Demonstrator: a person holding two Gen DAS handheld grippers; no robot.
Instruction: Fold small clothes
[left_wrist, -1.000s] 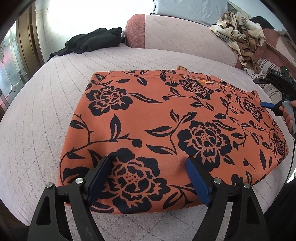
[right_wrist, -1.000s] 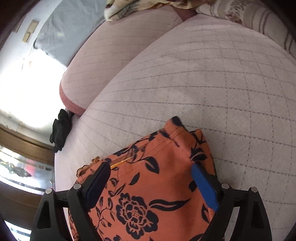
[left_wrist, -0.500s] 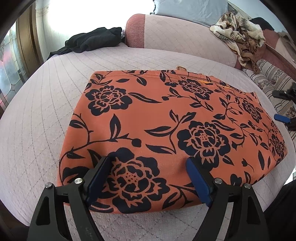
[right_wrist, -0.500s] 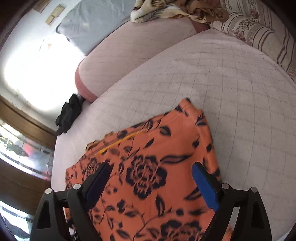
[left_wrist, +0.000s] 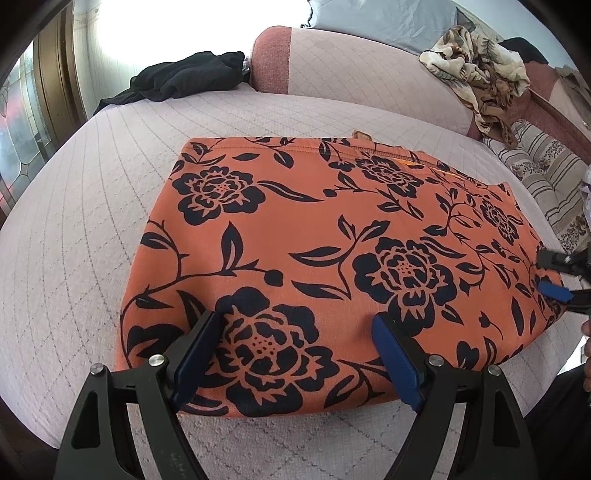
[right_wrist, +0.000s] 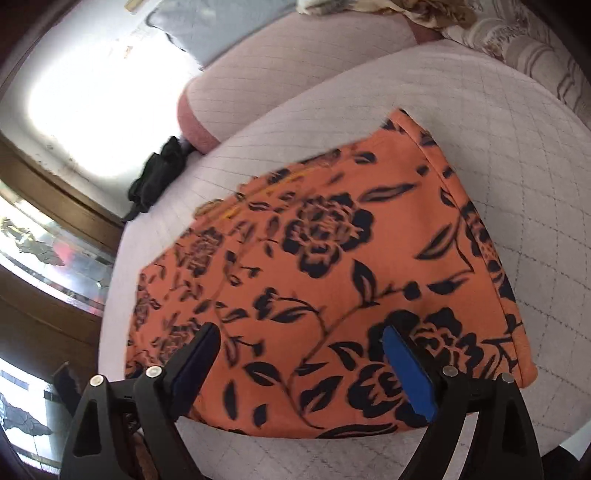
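Note:
An orange garment with a black flower print (left_wrist: 314, 236) lies flat on the pale quilted bed (left_wrist: 92, 221), folded into a rough rectangle. It also shows in the right wrist view (right_wrist: 332, 280). My left gripper (left_wrist: 295, 354) is open and empty, hovering over the garment's near edge. My right gripper (right_wrist: 299, 365) is open and empty above the garment's near right part. The right gripper's fingertips (left_wrist: 554, 290) show at the garment's right edge in the left wrist view.
A black garment (left_wrist: 184, 79) lies at the bed's far left by the window. A pink headboard cushion (left_wrist: 369, 70) runs along the back, with a crumpled beige patterned cloth (left_wrist: 476, 77) on it. Striped bedding (left_wrist: 546, 173) lies at the right.
My right gripper has drawn back from the garment's far right corner toward its near right edge and swung to look across the whole garment. My left gripper has stayed put.

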